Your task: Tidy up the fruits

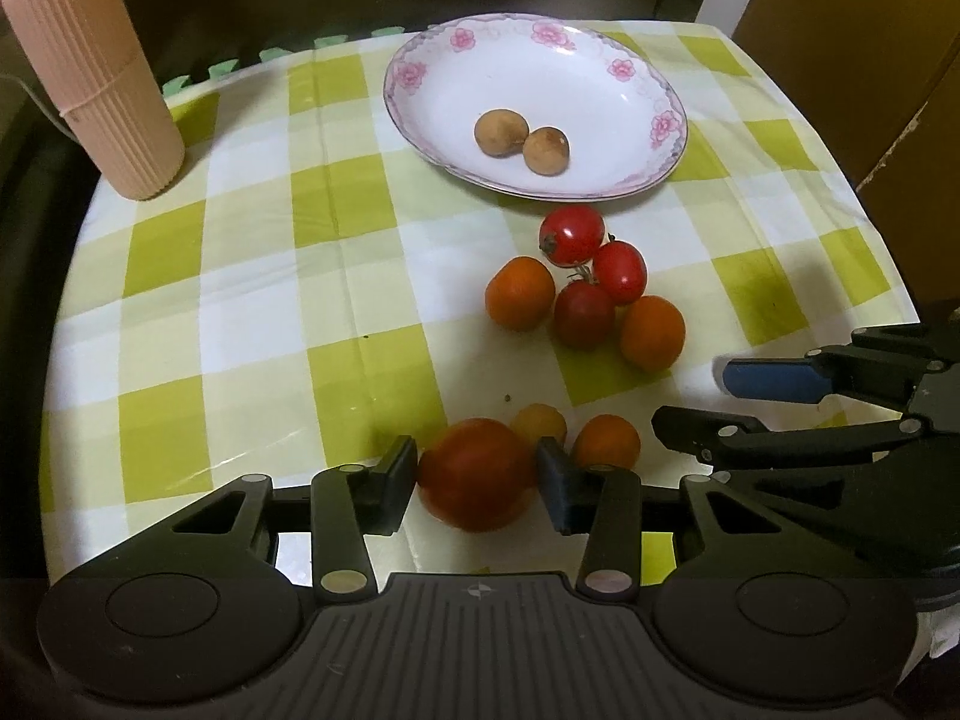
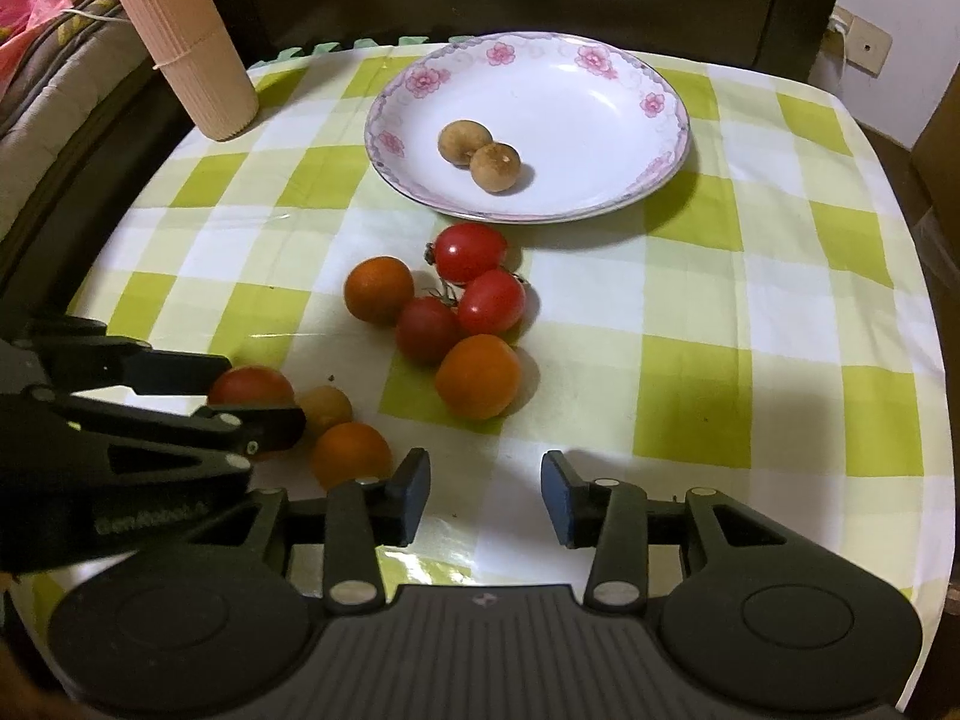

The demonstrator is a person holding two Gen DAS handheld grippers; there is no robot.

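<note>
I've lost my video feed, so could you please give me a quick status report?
Left gripper shut on red tomato; right gripper open, empty. Plate holds two brown fruits. Five-tomato cluster lies between gripper and plate.

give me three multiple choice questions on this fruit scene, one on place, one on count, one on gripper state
1. Where do the two brown fruits lie?
A. in the floral plate
B. on the checked tablecloth
C. beside the pink ribbed cylinder

2. How many tomatoes form the cluster just before the plate?
A. three
B. five
C. seven

3. What does the left gripper have between its fingers?
A. nothing
B. a brown fruit
C. a red tomato

Answers: 1 A, both sit inside the plate's bowl. 2 B, three red and two orange touch together. 3 C, the pads flank the tomato.
</note>
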